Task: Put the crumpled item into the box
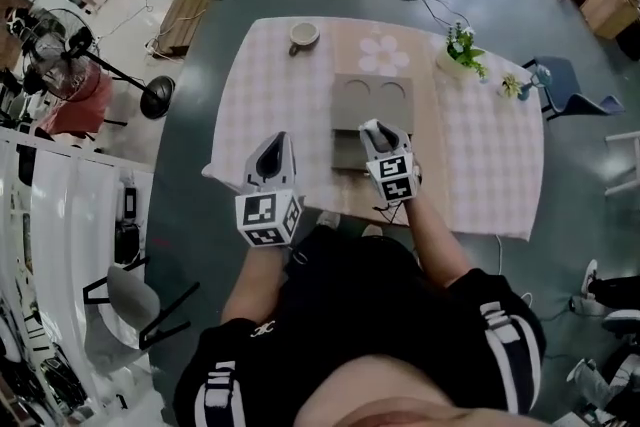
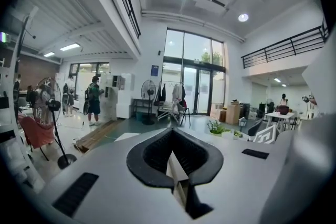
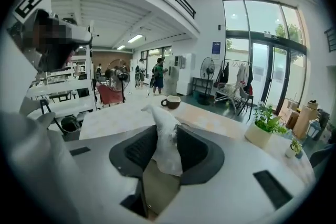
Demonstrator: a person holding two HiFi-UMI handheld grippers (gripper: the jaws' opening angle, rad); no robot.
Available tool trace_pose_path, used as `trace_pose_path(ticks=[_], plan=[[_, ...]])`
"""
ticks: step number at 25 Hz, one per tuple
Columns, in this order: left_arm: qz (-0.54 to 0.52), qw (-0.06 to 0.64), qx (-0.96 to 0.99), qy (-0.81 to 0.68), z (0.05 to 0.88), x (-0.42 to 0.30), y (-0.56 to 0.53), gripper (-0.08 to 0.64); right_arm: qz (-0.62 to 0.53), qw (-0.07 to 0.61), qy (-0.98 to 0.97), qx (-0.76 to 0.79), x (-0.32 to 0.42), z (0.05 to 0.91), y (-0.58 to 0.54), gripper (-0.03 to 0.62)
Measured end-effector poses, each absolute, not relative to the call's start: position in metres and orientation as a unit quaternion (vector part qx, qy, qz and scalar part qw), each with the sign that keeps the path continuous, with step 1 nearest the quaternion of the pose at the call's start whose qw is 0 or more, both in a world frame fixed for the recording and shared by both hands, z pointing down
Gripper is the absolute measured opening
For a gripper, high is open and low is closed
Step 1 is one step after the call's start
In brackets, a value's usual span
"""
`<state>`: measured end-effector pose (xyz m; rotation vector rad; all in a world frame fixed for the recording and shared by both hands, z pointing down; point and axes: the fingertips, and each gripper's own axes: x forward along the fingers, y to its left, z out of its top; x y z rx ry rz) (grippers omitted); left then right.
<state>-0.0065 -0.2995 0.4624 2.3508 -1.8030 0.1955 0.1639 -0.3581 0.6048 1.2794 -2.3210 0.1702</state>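
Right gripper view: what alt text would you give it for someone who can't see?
The right gripper grips a crumpled white item that sticks up between its jaws. Beyond it stands a table with a cup and a potted plant, in a bright hall.

**Clearance over the surface [image 1: 285, 105], seen from above**

Centre: box [image 1: 372, 95], with the right claw [image 1: 378, 133] over its near part, the gap between its jaws filled by the crumpled item [image 3: 167, 139]. Near-left edge: left claw [image 1: 273, 147], nothing between its jaws. Far edge: cup [image 1: 303, 36] towards the left, potted plant [image 1: 460, 50] towards the right, and a smaller plant [image 1: 512, 87] by the right edge. Open lanes: bare cloth left of the box up to the cup, and a wide bare stretch right of the box to the near-right corner.
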Motion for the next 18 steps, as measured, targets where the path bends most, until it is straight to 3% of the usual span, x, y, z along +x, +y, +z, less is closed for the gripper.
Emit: trace_pose_path(ticks=[18], plan=[[0.072, 0.082, 0.781, -0.616, 0.464, -0.005, -0.292, 0.002, 0.138, 0.384, -0.807, 0.428, 0.181, 0.731, -0.358, 0.124]])
